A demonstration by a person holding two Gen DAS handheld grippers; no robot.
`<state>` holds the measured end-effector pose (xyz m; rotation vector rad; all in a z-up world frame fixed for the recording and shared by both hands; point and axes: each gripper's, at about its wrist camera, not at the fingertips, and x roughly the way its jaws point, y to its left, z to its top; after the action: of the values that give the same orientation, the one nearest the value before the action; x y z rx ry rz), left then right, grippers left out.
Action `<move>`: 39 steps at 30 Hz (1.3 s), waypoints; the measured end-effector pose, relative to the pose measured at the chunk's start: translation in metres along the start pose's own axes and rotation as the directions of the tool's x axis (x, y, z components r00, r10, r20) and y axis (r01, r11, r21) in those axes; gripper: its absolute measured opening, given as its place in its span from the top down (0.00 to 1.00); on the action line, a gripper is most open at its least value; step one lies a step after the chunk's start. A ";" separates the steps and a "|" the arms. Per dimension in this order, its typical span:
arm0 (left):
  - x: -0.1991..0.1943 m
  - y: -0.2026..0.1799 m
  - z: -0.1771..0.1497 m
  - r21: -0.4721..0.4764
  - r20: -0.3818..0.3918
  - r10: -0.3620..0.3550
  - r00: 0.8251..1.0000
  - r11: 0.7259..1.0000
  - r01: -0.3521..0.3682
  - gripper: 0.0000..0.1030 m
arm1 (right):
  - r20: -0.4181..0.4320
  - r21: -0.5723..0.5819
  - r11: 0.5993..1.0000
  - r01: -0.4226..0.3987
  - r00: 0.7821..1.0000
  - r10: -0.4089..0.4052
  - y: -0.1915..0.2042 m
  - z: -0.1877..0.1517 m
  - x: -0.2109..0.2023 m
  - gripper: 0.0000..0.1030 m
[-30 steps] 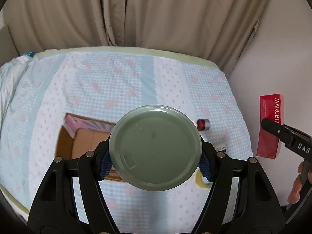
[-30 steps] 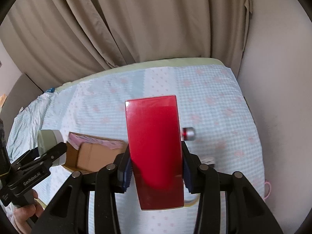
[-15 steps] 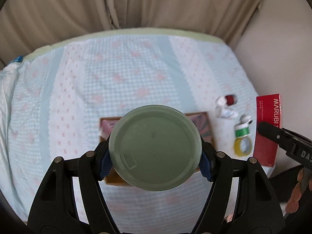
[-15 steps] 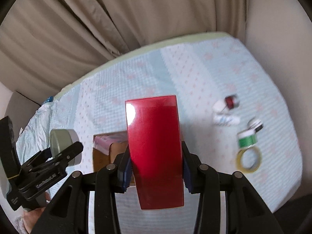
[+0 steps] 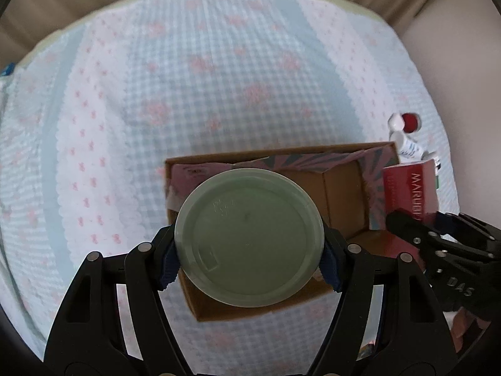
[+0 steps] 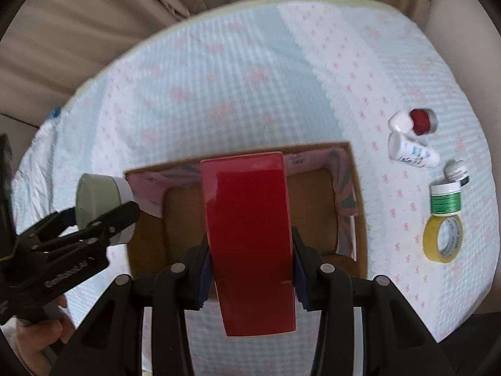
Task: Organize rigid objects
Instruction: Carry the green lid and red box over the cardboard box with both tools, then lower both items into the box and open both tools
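My left gripper (image 5: 249,264) is shut on a round container with a pale green lid (image 5: 249,238), held over the left part of an open cardboard box (image 5: 341,194). In the right wrist view the same green-lidded container (image 6: 101,199) hangs at the box's left edge. My right gripper (image 6: 249,269) is shut on a glossy red box (image 6: 249,219), held above the middle of the cardboard box (image 6: 313,194). The red box (image 5: 410,191) also shows at the right of the left wrist view, over the cardboard box's right end. Both grippers point steeply down.
The cardboard box sits on a bed with a blue and pink checked cover (image 6: 238,72). Right of the box lie a red-capped jar (image 6: 422,120), a white bottle (image 6: 413,150), a green-labelled jar (image 6: 446,199) and a yellow tape roll (image 6: 443,236). Curtains hang behind; a wall stands at the right.
Both grippers have tilted down and come lower and closer over the cardboard box, which now fills more of each view. Each still grips the same object.
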<state>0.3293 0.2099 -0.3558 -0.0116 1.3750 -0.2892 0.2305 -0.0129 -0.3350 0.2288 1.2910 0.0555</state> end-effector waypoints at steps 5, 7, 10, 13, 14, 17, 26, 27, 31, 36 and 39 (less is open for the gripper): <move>0.045 -0.003 0.008 0.008 -0.075 0.009 0.997 1.000 -0.008 0.34 | -0.089 0.083 0.996 -0.014 0.996 0.021 -0.020 0.009 0.054 0.62; 0.060 -0.004 0.009 -0.002 -0.103 0.005 0.995 1.000 -0.005 0.34 | -0.117 0.099 0.995 -0.005 0.993 0.017 -0.024 0.011 0.070 0.62; 0.083 -0.009 0.010 0.007 -0.145 0.013 0.989 1.000 -0.012 0.34 | -0.144 0.115 0.993 -0.010 0.989 0.027 -0.031 0.010 0.091 0.62; 0.102 -0.013 0.008 0.013 -0.180 0.024 0.983 1.000 -0.022 0.34 | -0.156 0.120 0.993 -0.023 0.987 0.042 -0.033 0.008 0.103 0.62; 0.108 -0.014 0.008 0.015 -0.188 0.029 0.982 1.000 -0.027 0.34 | -0.161 0.124 0.992 -0.025 0.986 0.045 -0.035 0.008 0.108 0.62; 0.116 -0.019 0.006 0.022 -0.190 0.053 0.980 0.999 -0.050 0.34 | -0.169 0.153 0.987 -0.043 0.983 0.069 -0.040 0.008 0.115 0.62; 0.110 -0.016 0.015 -0.009 -0.159 0.128 0.979 0.991 -0.131 0.00 | -0.109 0.209 0.971 -0.116 0.984 0.141 -0.059 0.006 0.111 0.22; 0.109 -0.010 0.016 -0.035 -0.167 0.095 0.981 0.994 -0.102 0.00 | -0.087 0.215 0.965 -0.152 0.981 0.174 -0.064 0.005 0.108 0.18; 0.106 -0.004 0.015 -0.074 -0.174 0.055 0.983 0.995 -0.069 0.00 | -0.071 0.155 0.968 -0.195 0.976 0.207 -0.060 -0.001 0.100 0.00; 0.090 -0.016 0.007 -0.046 -0.147 0.056 0.988 0.997 -0.063 0.00 | -0.066 0.060 0.982 -0.182 0.980 0.185 -0.036 -0.005 0.090 0.00; 0.076 -0.021 0.002 -0.050 -0.124 0.048 0.991 0.997 -0.054 0.00 | -0.053 0.034 0.982 -0.187 0.981 0.189 -0.027 -0.006 0.083 0.00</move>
<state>0.3394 0.1732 -0.4254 -0.0028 1.5023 -0.2135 0.2451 -0.0247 -0.4204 0.3763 1.3233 0.2059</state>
